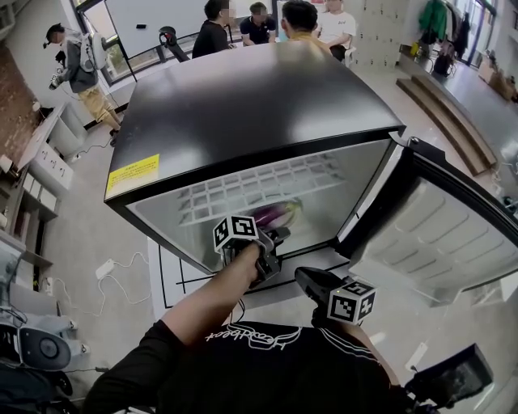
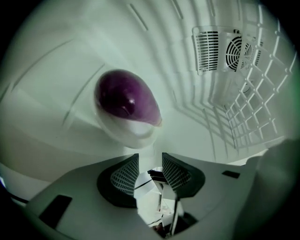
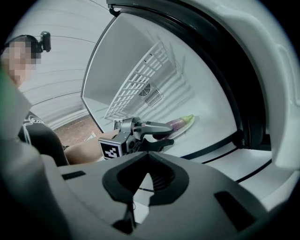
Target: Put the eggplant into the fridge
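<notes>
The purple eggplant (image 1: 279, 214) lies on the white floor inside the open fridge (image 1: 259, 97), under the wire shelf (image 1: 259, 186). In the left gripper view its rounded purple end (image 2: 126, 101) sits just ahead of the jaws, apart from them. In the right gripper view, the eggplant (image 3: 180, 123) has its green stem end pointing deeper in. My left gripper (image 1: 278, 247) reaches into the fridge mouth, open (image 2: 150, 157), nothing between its pads (image 2: 125, 176). My right gripper (image 1: 301, 275) hangs outside, in front of the fridge, its jaws (image 3: 147, 157) together and empty. From there I see the left gripper (image 3: 169, 133).
The fridge door (image 1: 437, 234) stands open to the right. A fan vent (image 2: 225, 49) sits on the back wall beside the wire shelf (image 2: 253, 108). Several people (image 1: 259, 24) sit beyond the fridge, another person (image 1: 81, 65) stands far left. A cable (image 1: 113, 271) lies on the floor.
</notes>
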`<action>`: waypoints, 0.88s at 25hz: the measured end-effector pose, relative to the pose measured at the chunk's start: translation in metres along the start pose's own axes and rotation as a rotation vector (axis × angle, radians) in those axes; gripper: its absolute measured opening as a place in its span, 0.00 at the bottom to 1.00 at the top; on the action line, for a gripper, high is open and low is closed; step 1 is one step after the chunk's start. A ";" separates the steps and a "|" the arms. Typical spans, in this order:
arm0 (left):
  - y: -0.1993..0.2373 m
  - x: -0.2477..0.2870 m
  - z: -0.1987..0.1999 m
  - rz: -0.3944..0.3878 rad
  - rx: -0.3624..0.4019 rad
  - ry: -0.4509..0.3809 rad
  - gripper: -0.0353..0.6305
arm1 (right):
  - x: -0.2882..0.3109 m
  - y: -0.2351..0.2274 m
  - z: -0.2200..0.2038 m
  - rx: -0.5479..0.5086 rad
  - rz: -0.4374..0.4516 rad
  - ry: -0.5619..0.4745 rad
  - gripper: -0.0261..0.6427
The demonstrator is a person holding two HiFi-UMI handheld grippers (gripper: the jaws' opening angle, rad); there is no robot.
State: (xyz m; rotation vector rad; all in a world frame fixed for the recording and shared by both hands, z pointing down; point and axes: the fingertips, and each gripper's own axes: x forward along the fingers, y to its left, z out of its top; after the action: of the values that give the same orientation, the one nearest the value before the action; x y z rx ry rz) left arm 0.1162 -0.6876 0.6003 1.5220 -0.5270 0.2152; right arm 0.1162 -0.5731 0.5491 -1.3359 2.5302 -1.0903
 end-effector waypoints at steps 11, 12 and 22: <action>-0.005 -0.020 -0.034 -0.082 0.055 -0.006 0.25 | -0.012 0.005 -0.007 -0.022 0.014 0.041 0.05; -0.009 -0.024 -0.040 -0.095 0.085 -0.014 0.25 | -0.015 0.008 -0.008 -0.029 0.018 0.047 0.05; -0.075 -0.080 -0.112 -0.178 0.594 -0.145 0.07 | -0.070 0.040 -0.012 -0.099 0.056 0.064 0.05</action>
State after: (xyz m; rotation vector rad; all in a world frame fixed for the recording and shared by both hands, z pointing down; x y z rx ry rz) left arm 0.1023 -0.5673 0.5016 2.1646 -0.4584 0.1268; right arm 0.1274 -0.4990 0.5162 -1.2630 2.6831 -1.0272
